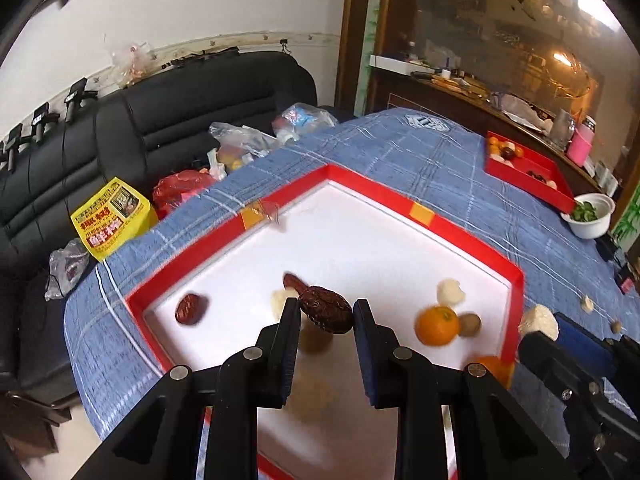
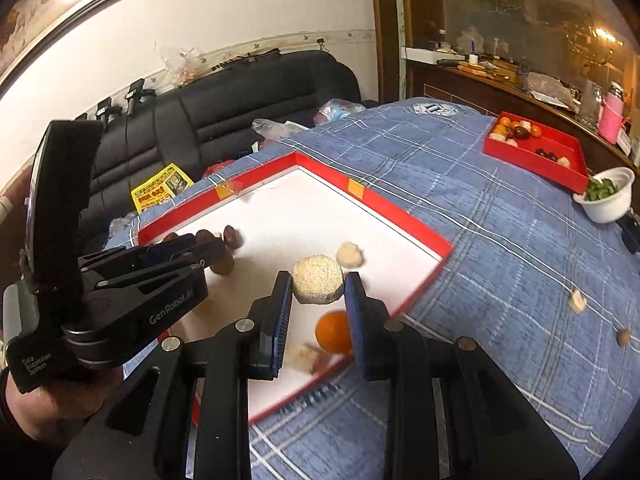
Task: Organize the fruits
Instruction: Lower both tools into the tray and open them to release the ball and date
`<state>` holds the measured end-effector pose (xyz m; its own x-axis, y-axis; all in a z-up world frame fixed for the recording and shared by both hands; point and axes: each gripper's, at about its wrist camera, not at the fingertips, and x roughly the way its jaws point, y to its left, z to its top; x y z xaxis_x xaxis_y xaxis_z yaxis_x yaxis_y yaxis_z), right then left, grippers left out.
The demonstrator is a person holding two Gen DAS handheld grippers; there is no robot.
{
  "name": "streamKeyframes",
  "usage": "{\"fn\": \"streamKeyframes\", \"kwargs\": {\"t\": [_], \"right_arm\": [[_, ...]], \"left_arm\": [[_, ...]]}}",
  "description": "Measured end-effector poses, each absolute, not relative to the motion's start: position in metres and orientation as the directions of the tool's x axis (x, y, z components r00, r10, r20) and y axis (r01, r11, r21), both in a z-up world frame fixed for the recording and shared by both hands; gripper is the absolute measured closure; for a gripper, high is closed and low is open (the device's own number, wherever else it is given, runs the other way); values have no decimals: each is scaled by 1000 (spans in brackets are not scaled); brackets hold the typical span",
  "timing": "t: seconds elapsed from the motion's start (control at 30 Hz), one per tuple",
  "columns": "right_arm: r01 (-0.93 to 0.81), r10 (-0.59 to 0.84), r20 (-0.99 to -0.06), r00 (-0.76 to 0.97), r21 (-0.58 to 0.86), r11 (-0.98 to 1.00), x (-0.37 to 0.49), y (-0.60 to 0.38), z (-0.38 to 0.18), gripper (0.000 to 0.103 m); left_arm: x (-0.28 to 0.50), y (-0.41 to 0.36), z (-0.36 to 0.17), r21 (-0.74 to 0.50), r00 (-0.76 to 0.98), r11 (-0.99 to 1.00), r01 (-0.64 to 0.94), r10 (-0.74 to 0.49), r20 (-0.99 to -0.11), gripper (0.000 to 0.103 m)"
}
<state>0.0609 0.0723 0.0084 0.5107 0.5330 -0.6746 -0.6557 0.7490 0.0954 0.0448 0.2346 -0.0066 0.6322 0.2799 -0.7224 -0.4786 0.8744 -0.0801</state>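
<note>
Left hand-held gripper (image 1: 326, 314) clamps a wrinkled dark-brown date (image 1: 326, 314); right hand-held gripper (image 2: 318, 286) pinches a rough white ball (image 2: 318, 285) above the red-rimmed white tray (image 2: 404, 216).

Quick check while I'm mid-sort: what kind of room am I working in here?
Most likely a home living room: a black leather sofa strewn with plastic bags, a table under a blue plaid cloth, and a cluttered wooden sideboard beside it.
</note>
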Motion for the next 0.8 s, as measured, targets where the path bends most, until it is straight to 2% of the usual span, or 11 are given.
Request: {"fn": "streamKeyframes", "kwargs": {"t": [0.8], "right_arm": [[-635,498,-731,467,115,764,128,119,-23,77]], "left_arm": [[102,259,-21,-9,575,865,-502,326,-751,78]]}}
